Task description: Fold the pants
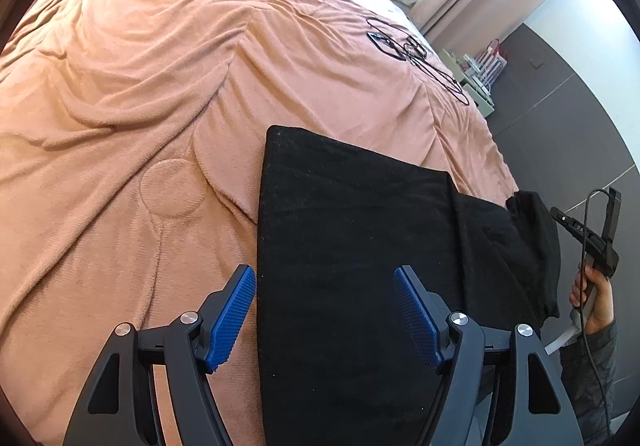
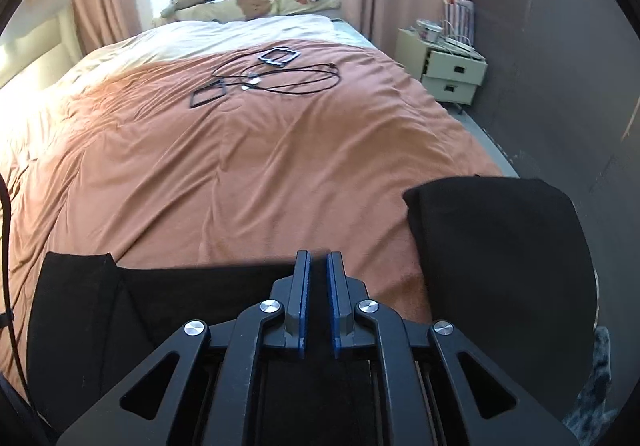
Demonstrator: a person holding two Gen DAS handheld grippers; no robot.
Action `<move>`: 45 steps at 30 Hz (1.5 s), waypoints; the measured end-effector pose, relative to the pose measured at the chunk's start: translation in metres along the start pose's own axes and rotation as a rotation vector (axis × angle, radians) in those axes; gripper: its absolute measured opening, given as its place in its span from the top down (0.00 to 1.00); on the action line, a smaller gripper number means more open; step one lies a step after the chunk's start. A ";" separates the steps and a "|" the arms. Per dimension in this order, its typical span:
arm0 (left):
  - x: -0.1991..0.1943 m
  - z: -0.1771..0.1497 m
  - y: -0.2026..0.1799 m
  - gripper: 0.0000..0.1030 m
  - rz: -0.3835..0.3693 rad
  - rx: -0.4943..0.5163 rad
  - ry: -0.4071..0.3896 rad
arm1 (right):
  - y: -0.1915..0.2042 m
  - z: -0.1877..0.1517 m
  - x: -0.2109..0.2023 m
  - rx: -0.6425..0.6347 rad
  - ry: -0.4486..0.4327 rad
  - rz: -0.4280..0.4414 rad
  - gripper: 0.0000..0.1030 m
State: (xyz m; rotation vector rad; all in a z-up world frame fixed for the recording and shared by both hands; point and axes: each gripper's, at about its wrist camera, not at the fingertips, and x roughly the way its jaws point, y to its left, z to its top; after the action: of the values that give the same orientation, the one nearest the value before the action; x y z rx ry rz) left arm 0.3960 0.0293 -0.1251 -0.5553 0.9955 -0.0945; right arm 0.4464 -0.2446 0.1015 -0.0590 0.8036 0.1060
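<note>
while the black fabric pants point(image 1: 352, 246) lie on the wrinkled orange bed blanket point(image 1: 120, 105), left gripper point(image 1: 325, 312) fingers stand spread and right gripper point(image 2: 318, 300) fingers sit nearly pressed together, pinching nothing visible.

Legible text: none that reads whole. Sole entry: a short run of pale characters on the black body of the right gripper point(image 1: 576, 230), seen in the left wrist view at about three o'clock; the marks are too small and too cut off to make out. The patterned pillow point(image 2: 256, 5) at twelve o'clock in the right wrist view bears pictures only, no lettering. The striped bag point(image 2: 460, 15) at about one o'clock shows no readable label.
</note>
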 end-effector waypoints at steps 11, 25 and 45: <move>-0.002 -0.007 -0.005 0.29 -0.020 0.001 0.004 | 0.011 -0.041 -0.051 -0.080 -0.061 0.045 0.34; -0.018 -0.016 0.002 0.29 -0.078 -0.007 -0.004 | 0.052 -0.085 -0.092 -0.093 0.002 0.180 0.26; 0.003 -0.049 0.034 0.50 -0.108 -0.101 0.150 | 0.127 -0.126 -0.111 -0.109 0.148 0.233 0.27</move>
State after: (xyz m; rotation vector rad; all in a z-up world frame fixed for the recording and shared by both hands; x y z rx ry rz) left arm 0.3514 0.0385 -0.1643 -0.7021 1.1201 -0.1853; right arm 0.2650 -0.1384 0.0930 -0.0770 0.9504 0.3697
